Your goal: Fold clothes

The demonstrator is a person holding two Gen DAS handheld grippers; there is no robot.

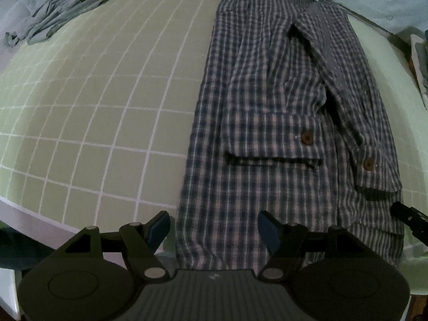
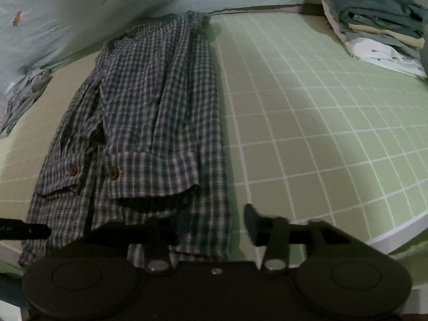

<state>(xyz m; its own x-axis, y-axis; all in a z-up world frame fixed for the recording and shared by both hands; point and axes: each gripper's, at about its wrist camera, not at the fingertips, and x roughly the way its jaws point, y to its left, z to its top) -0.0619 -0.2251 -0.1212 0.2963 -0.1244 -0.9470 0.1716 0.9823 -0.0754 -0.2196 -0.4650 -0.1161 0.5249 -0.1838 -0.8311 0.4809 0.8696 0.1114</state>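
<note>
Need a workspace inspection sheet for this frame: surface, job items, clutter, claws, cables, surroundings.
Surface: green mat with white grid, flat, white edge nearest the cameras.
Job's things: plaid shirt lying lengthwise, both sides folded in, two cuffs with brown buttons on top; hem end nearest the claws.
Clutter: crumpled grey garment at a far corner; stack of folded clothes at the opposite far corner.
Claws: left claw open, over the shirt's hem edge, nothing gripped. Right claw open, shirt edge between its fingers, pads not pressing.
Cables: nothing seen.
Surroundings: pale bedding with carrot print behind the mat.
</note>
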